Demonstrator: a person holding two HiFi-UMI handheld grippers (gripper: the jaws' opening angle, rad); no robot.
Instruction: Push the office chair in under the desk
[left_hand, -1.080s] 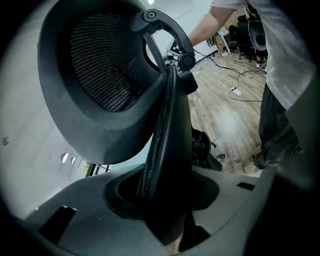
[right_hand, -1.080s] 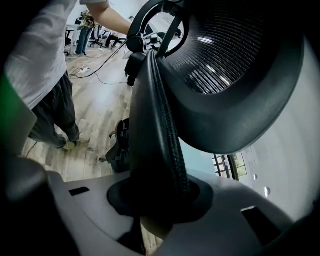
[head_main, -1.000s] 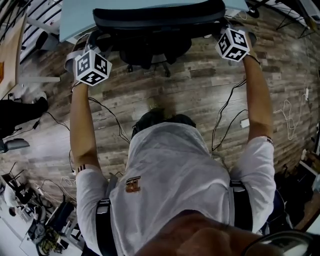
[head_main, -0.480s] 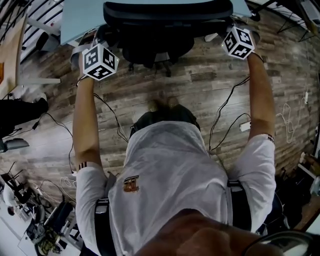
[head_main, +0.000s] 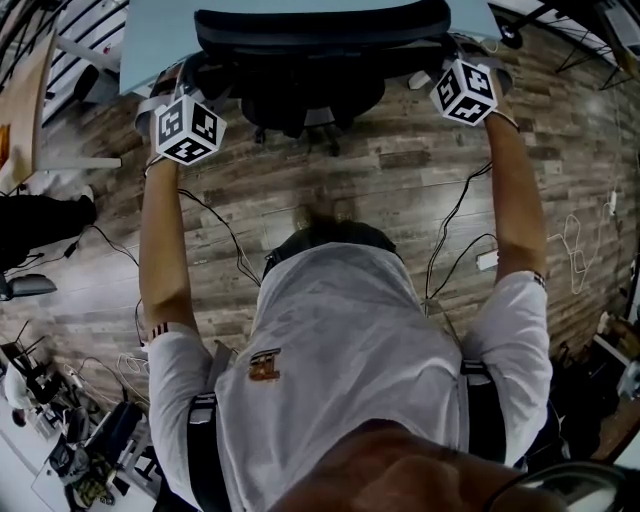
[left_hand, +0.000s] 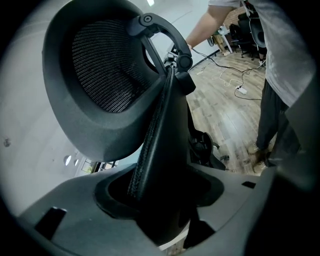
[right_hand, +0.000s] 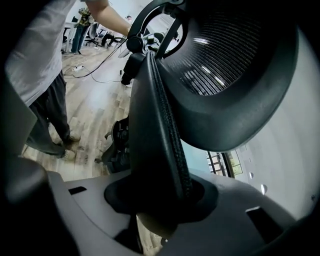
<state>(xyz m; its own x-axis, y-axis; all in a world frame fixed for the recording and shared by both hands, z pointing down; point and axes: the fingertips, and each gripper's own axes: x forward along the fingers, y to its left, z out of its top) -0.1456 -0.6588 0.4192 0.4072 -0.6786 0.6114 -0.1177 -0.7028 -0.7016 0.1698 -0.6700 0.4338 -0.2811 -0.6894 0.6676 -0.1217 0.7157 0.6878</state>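
Wood floor (head_main: 400, 180): loose cables (head_main: 452, 232) trail either side of the person's legs.
Desk (head_main: 150, 40): pale blue top.
Chair (head_main: 320, 30): black, backrest at desk edge, seat beneath it.
Left gripper (head_main: 176, 90): jaws just opened, loose around the backrest's left edge.
Right gripper (head_main: 455, 62): likewise, right edge.

An open office or workroom: a pale blue desk (head_main: 160, 40) at the top edge of the head view with a black office chair (head_main: 320, 30) at it. The wood-plank floor (head_main: 400, 190) is strewn with cables (head_main: 447, 232), and more chairs (left_hand: 256, 31) stand at the upper right of the left gripper view.
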